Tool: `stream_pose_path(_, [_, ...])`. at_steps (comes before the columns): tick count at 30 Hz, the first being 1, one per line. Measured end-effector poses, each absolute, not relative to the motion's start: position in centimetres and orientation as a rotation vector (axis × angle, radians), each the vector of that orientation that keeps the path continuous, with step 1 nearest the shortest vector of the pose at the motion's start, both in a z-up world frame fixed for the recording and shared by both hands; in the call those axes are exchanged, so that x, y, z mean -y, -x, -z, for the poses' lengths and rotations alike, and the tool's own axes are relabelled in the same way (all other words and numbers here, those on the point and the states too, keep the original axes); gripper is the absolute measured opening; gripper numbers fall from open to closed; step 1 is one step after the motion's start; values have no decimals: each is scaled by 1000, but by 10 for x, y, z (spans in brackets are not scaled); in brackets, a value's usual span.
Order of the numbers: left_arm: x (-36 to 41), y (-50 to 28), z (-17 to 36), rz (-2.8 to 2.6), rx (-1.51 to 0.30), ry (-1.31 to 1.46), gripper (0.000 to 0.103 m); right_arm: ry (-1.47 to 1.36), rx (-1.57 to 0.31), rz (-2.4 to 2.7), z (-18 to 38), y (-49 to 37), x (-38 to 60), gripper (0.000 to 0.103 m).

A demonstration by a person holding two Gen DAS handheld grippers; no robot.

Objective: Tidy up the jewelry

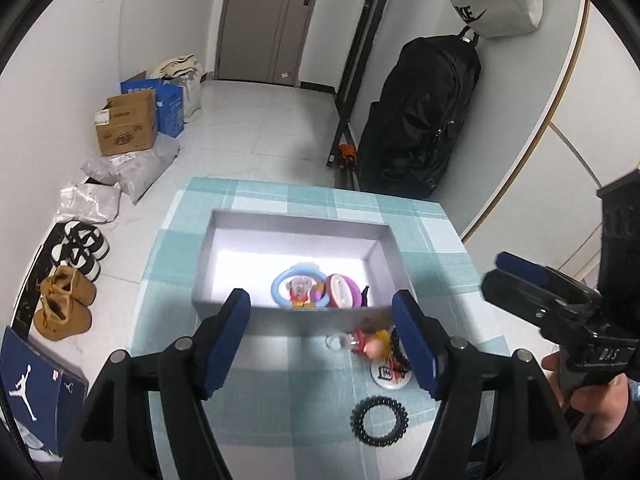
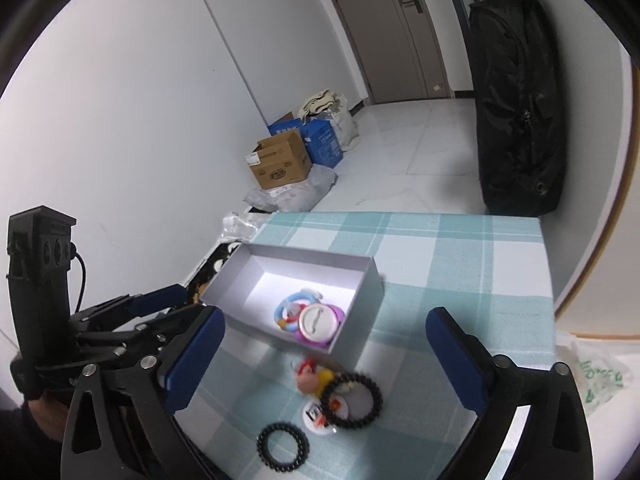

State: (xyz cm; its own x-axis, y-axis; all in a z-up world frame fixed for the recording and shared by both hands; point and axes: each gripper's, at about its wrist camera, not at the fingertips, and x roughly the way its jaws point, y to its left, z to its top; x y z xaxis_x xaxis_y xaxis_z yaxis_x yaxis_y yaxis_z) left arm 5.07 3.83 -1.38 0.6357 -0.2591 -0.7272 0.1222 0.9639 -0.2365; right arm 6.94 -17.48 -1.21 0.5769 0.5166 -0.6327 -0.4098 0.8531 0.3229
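Both claws, left claw (image 1: 322,344) and right claw (image 2: 324,360), gape empty above checked tablecloth (image 2: 460,264) in white-walled room

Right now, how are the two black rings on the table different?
The black spiral coil hair tie is smaller and lies flat by itself; the black beaded bracelet is bigger, bumpy with round beads, and rests partly over a white round badge. Both are black rings outside the white box.

both wrist views look steeply down, close, over the checked table (image 1: 280,360) — sharing the open box (image 2: 372,280).
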Motion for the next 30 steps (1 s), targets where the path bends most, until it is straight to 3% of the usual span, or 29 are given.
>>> stream_pose_path(13, [-28, -20, 28, 271, -910, 120, 71, -89, -831, -464, 21, -38, 199, 103])
stream_pose_path(30, [20, -9, 78, 387, -1128, -17, 71, -150, -922, -404, 36, -36, 229, 103])
